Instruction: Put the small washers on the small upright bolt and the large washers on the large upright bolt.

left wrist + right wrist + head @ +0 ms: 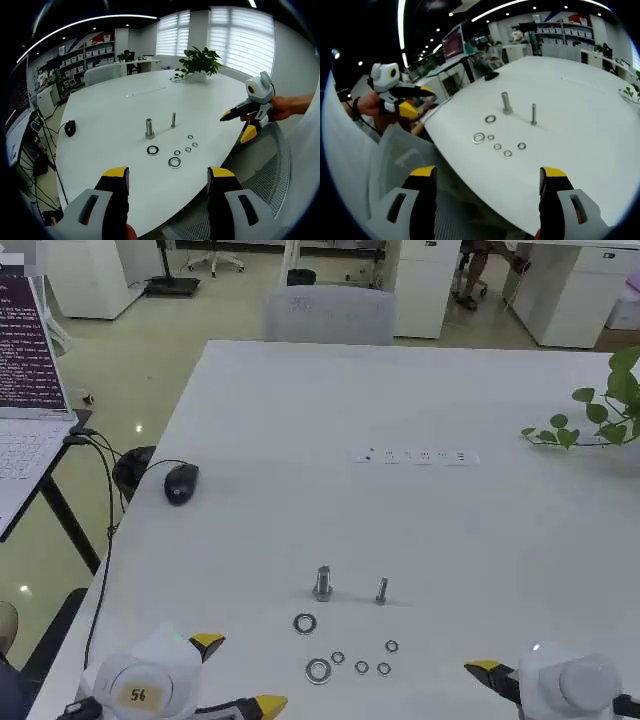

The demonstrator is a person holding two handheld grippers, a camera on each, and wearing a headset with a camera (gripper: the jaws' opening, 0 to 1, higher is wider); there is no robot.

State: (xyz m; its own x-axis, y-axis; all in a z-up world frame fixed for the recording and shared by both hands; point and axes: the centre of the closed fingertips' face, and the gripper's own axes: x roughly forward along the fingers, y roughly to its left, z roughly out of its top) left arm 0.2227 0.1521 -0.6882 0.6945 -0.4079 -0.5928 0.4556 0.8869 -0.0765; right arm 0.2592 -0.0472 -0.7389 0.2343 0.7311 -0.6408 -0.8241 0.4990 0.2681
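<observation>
Two bolts stand upright on the white table (420, 530): the large bolt (322, 583) (149, 128) (506, 103) on the left, the small bolt (382, 590) (173, 119) (533, 114) on the right. In front of them lie two large washers (305, 623) (318, 670) and several small washers (362, 667) (188, 149) (507, 153), all flat. My left gripper (240, 675) (169, 176) hangs open at the near table edge, left of the washers, holding nothing. My right gripper (490, 680) (488, 172) is open and empty at the near right.
A black mouse (181, 483) lies at the table's left edge, with a laptop (25, 390) on a side desk beyond. A power strip (415, 456) sits mid-table, a plant (600, 410) at far right, a grey chair (328, 315) behind the table.
</observation>
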